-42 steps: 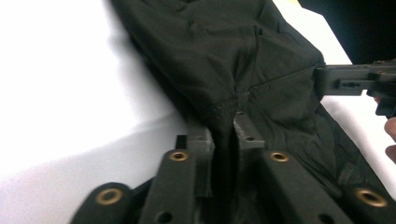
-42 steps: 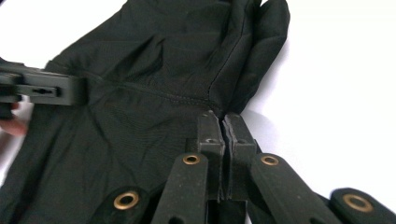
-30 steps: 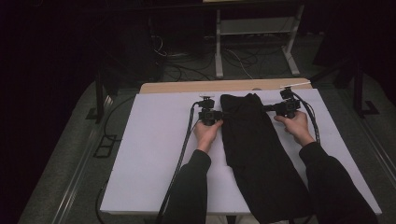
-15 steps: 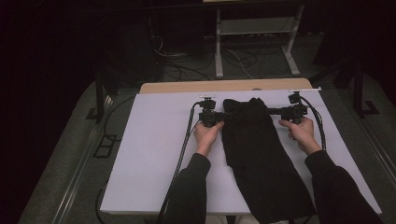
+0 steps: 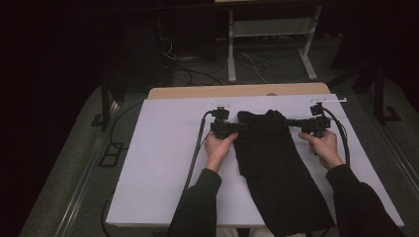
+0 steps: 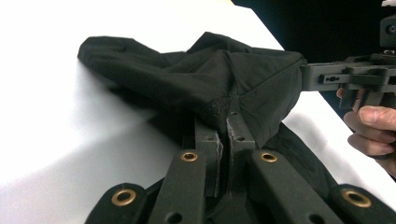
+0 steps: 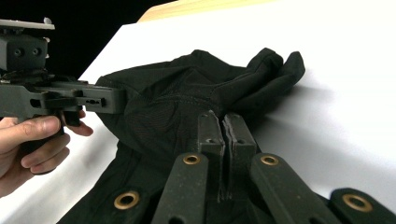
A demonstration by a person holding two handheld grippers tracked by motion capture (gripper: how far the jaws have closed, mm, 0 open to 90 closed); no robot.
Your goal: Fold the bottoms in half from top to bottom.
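Note:
A black cloth garment (image 5: 276, 168) lies lengthwise on the white board (image 5: 163, 163), its near end hanging over the front edge. My left gripper (image 5: 240, 126) is shut on the left side of its far end, and my right gripper (image 5: 292, 122) is shut on the right side. The bunched far end is lifted a little between them. In the left gripper view the jaws (image 6: 225, 122) pinch a seam of the cloth (image 6: 187, 79), with the right gripper (image 6: 345, 79) opposite. In the right gripper view the jaws (image 7: 222, 122) bite the fabric (image 7: 177, 98), facing the left gripper (image 7: 70, 99).
The board rests on a wooden table (image 5: 237, 92) whose far edge shows behind it. Beyond stand a white metal frame (image 5: 269, 34) and floor cables (image 5: 188, 64). A black stand (image 5: 106, 98) is at the table's left. Bare white surface stretches to the left of the garment.
Both grippers have shifted slightly toward the person, the right one also moving to the right. The far end of the garment is spread wider between them.

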